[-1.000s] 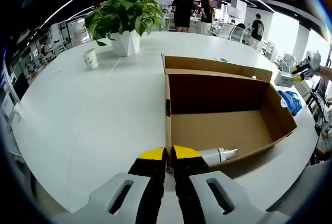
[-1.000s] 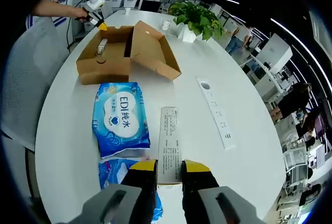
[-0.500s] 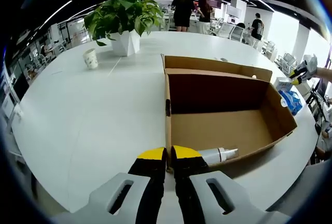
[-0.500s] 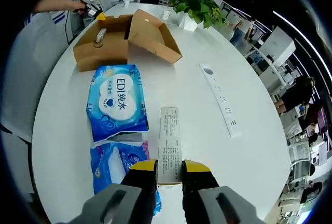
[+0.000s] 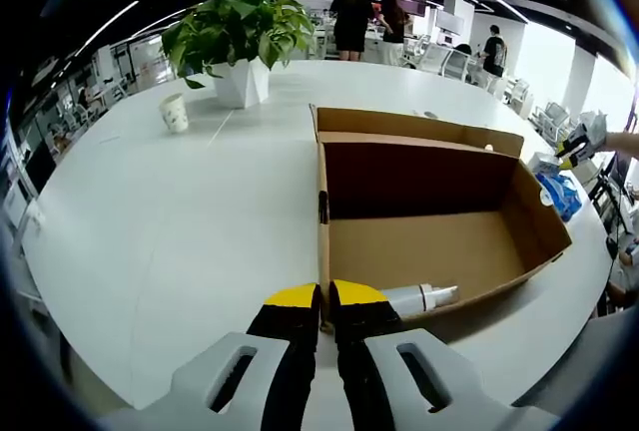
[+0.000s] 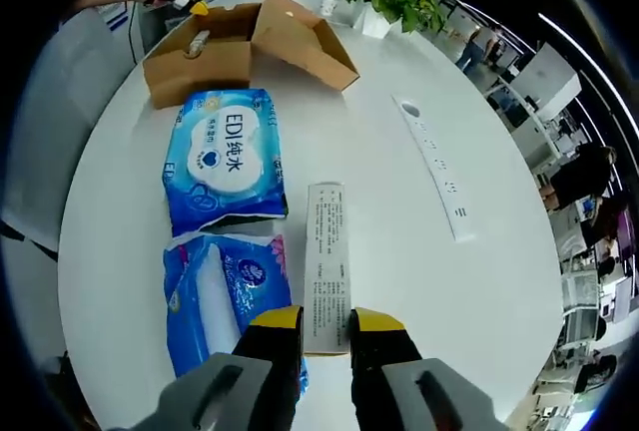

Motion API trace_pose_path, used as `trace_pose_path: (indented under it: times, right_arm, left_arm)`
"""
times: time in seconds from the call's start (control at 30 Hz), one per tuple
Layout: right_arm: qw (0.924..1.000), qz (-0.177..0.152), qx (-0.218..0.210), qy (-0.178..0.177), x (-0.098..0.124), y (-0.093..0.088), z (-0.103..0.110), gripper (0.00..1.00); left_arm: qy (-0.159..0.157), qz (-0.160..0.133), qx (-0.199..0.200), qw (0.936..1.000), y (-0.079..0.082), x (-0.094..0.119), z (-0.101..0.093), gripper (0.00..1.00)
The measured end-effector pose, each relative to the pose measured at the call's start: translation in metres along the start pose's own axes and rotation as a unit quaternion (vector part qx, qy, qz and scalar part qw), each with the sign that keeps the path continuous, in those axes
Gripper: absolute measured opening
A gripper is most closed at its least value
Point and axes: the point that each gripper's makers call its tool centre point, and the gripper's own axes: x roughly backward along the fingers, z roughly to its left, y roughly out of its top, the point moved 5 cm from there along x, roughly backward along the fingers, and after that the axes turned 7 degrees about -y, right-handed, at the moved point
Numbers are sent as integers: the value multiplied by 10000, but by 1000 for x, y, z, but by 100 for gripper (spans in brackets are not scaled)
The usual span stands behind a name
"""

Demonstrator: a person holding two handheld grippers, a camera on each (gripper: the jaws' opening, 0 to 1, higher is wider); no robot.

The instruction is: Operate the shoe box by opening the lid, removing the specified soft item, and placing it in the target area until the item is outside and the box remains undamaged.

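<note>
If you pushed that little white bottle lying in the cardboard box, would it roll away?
Probably a little. The white bottle lies on its side and looks round, so a nudge could roll it. The cardboard box has walls around it, which would likely stop it soon. It looks small, so it is probably light, though how full it is cannot be told.

left gripper (image 5: 326,296) fingers together, right gripper (image 6: 326,319) clamping

White table (image 5: 180,221): shoe box (image 5: 429,241), plant pot (image 5: 243,82), cup (image 5: 175,112), probably paper.
</note>
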Motion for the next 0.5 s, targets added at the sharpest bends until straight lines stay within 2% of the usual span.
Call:
trace_pose_path:
  times: [0.3, 0.5]
  right_arm:
    - [9990, 305, 322, 85, -2, -13, 3, 14]
    - [9978, 374, 539, 72, -1, -14, 3, 14]
  left_arm:
    - [-5, -2, 7, 10000, 0, 0, 0, 2]
    - [-13, -7, 21, 10000, 1, 0, -1, 2]
